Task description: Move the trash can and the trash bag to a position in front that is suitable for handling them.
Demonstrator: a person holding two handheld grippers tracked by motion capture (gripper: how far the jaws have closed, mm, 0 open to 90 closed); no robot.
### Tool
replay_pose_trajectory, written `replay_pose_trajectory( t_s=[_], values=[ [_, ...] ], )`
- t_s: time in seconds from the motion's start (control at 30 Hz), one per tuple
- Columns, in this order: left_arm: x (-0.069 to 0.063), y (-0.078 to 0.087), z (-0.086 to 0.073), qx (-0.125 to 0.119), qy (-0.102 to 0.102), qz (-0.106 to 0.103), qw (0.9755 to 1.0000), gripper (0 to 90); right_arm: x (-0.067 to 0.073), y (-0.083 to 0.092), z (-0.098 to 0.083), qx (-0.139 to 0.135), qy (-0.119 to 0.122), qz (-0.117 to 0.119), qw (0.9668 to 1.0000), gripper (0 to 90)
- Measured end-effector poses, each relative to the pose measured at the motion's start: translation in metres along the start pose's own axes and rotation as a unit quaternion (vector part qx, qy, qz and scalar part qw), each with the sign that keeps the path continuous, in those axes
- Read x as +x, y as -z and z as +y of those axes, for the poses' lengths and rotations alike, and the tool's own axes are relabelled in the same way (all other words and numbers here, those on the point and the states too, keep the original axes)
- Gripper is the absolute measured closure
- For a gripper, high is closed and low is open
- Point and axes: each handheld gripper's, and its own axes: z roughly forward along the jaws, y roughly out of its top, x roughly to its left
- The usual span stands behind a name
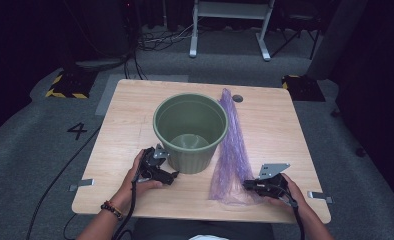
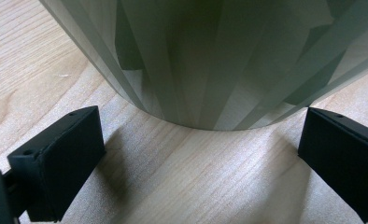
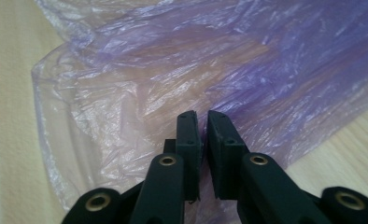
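Across the pale wooden surface [image 1: 135,100] a flimsy, slippery purple bag [image 1: 230,150] is lying beside the green bin [image 1: 190,131], the right gripper [image 3: 201,122] pinching its near edge with nearly shut fingers while the left gripper [image 2: 196,154] is waiting open at the bin's base.

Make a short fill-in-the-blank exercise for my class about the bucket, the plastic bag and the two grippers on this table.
1. The green bucket stands upright on the wooden ____.
2. The thin plastic bag lying right of the bucket is ____ in colour.
3. The left gripper faces the bucket's base with its jaws wide ____.
4. The right gripper, jaws nearly shut, is at the edge of the ____.

Missing words: table; purple; open; bag
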Motion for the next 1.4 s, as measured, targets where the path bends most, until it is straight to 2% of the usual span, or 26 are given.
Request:
replay_pose_trajectory(
  t_s=[0.1, 0.2, 0.3, 0.4, 0.5, 0.6, 0.67, 0.7, 0.8, 0.87, 0.9, 0.97, 1.17, 1.3, 1.4],
  values=[
    [0.000, 0.000, 0.000, 0.001, -0.001, -0.004, 1.0000, 0.1, 0.011, -0.006, 0.007, 0.002, 0.015, 0.017, 0.9997, 78.2],
    [0.001, -0.002, 0.002, 0.000, -0.004, -0.008, 1.0000, 0.2, 0.023, -0.011, 0.015, -0.001, 0.032, 0.031, 0.9990, 64.1],
    [0.002, -0.001, 0.001, -0.002, -0.008, -0.007, 0.9999, 0.5, 0.031, -0.004, 0.023, -0.015, 0.041, 0.034, 0.9985, 53.3],
    [0.002, 0.000, 0.000, -0.002, -0.009, -0.008, 0.9999, 1.1, 0.033, 0.008, 0.027, -0.033, 0.048, 0.015, 0.9982, 45.9],
    [0.002, 0.003, -0.004, -0.002, -0.014, -0.014, 0.9998, 1.2, 0.031, 0.027, 0.030, -0.070, 0.041, -0.009, 0.9966, 39.8],
    [0.001, 0.007, -0.007, -0.002, -0.019, -0.023, 0.9996, 1.2, 0.019, 0.037, 0.038, -0.095, 0.021, -0.046, 0.9942, 38.9],
    [0.002, 0.009, -0.010, -0.003, -0.022, -0.025, 0.9994, 1.2, 0.007, 0.037, 0.043, -0.094, 0.014, -0.067, 0.9932, 40.6],
    [0.001, 0.010, -0.011, -0.003, -0.022, -0.027, 0.9994, 1.2, -0.004, 0.033, 0.044, -0.088, 0.012, -0.071, 0.9935, 46.3],
    [0.002, 0.012, -0.013, -0.004, -0.026, -0.032, 0.9992, 1.2, -0.028, 0.023, 0.048, -0.077, 0.022, -0.065, 0.9947, 55.7],
    [0.003, 0.012, -0.014, -0.003, -0.027, -0.035, 0.9990, 1.2, -0.039, 0.016, 0.049, -0.085, 0.023, -0.052, 0.9948, 56.8],
    [0.003, 0.012, -0.014, -0.003, -0.027, -0.035, 0.9990, 1.2, -0.047, 0.008, 0.051, -0.085, 0.018, -0.043, 0.9953, 55.7],
    [0.003, 0.012, -0.014, -0.003, -0.027, -0.035, 0.9990, 1.2, -0.054, -0.004, 0.052, -0.079, 0.009, -0.033, 0.9963, 55.1],
    [0.002, 0.012, -0.014, -0.003, -0.027, -0.035, 0.9990, 1.2, -0.059, -0.033, 0.048, -0.030, 0.006, -0.026, 0.9992, 62.5],
    [0.002, 0.012, -0.014, -0.003, -0.027, -0.035, 0.9990, 1.2, -0.059, -0.037, 0.046, -0.012, 0.004, -0.021, 0.9997, 66.7],
    [0.002, 0.012, -0.014, -0.003, -0.027, -0.035, 0.9990, 1.2, -0.055, -0.037, 0.043, -0.007, 0.015, -0.019, 0.9997, 68.5]
  ],
)
